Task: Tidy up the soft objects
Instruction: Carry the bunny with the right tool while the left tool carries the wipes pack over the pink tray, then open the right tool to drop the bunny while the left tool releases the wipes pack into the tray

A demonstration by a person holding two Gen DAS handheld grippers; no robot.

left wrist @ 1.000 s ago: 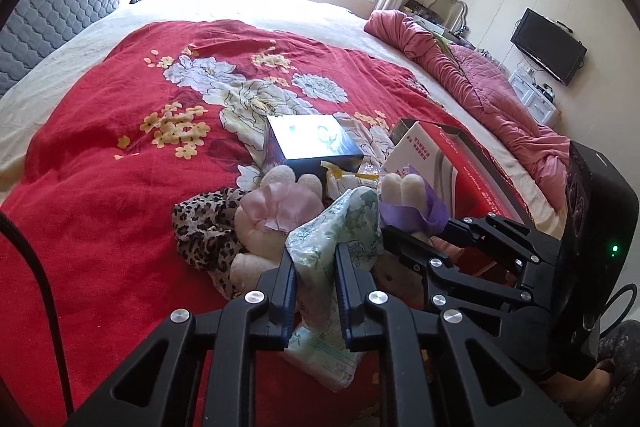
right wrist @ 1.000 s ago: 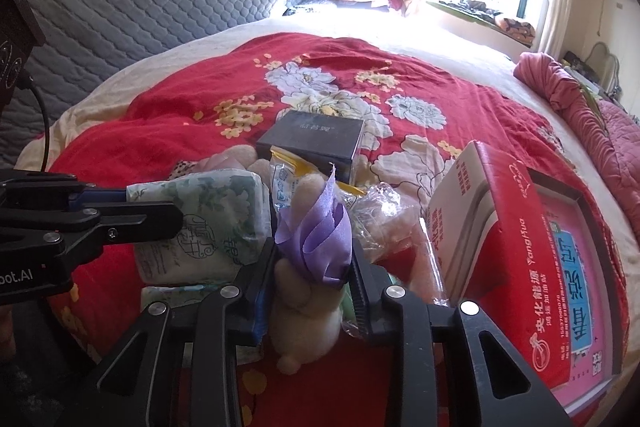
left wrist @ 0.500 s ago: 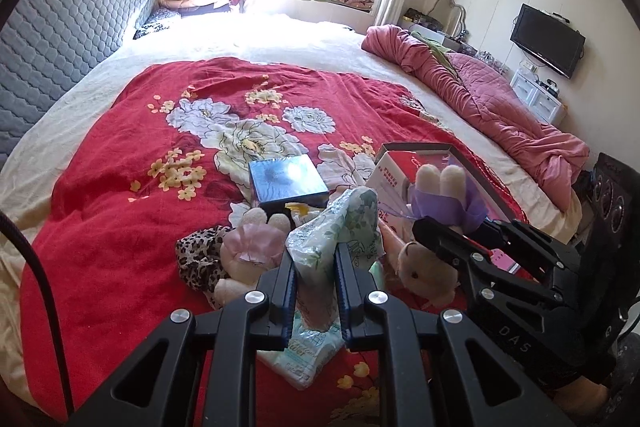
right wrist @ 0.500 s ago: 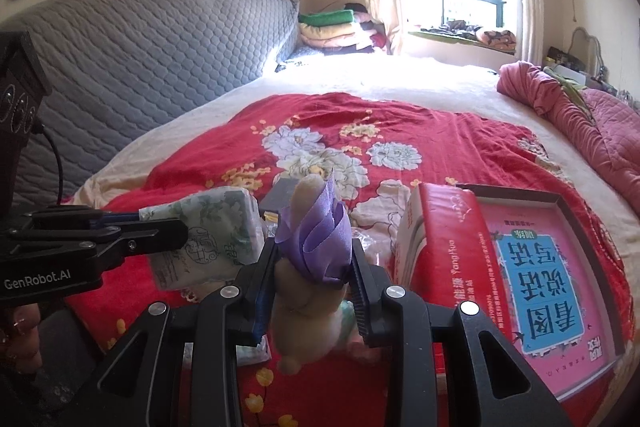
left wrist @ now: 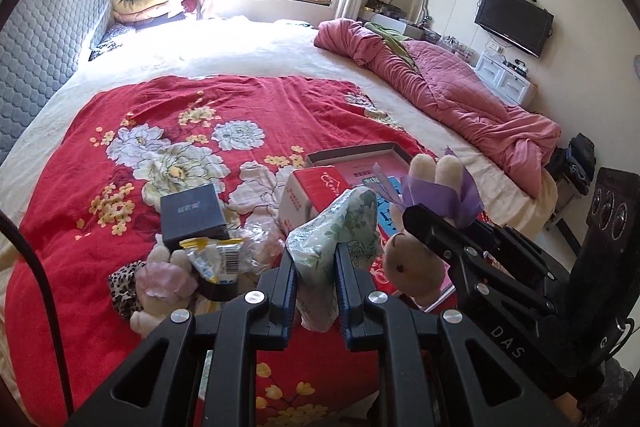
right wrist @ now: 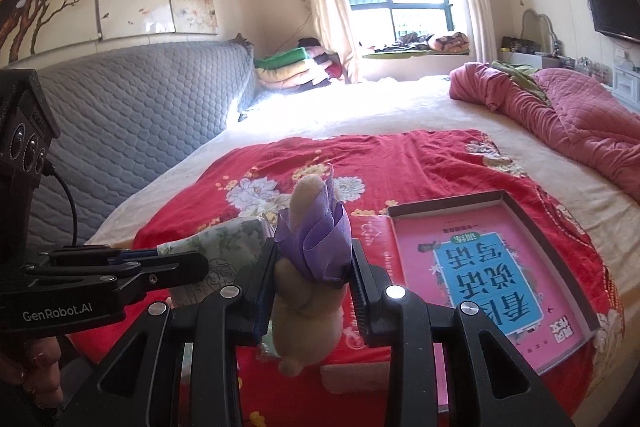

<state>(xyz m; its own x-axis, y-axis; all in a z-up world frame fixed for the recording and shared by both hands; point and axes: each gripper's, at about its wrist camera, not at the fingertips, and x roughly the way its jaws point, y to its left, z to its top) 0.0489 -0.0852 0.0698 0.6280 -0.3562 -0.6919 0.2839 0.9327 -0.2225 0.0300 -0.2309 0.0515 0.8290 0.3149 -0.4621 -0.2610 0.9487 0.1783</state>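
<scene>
My left gripper [left wrist: 316,259] is shut on a soft tissue pack [left wrist: 336,227] with a green leaf print, held up above the red floral blanket [left wrist: 120,99]. My right gripper [right wrist: 312,267] is shut on a beige plush rabbit [right wrist: 308,315] with a purple bow, also lifted off the bed. In the left wrist view the rabbit [left wrist: 416,259] hangs just right of the pack. In the right wrist view the pack [right wrist: 224,251] sits left of the rabbit. A second plush with a pink bow [left wrist: 164,275] lies on the blanket beside a leopard-print cloth [left wrist: 120,283].
A dark box [left wrist: 192,215], a snack packet [left wrist: 216,259] and clear wrappers lie on the blanket. An open red box with a pink and blue book [right wrist: 492,267] sits at the right. A pink quilt [left wrist: 440,87] is bunched along the bed's right side, a grey headboard [right wrist: 120,139] on the left.
Both grippers have risen and pulled back from the pile, carrying the tissue pack and the rabbit. The views now look more level, showing more of the room.
</scene>
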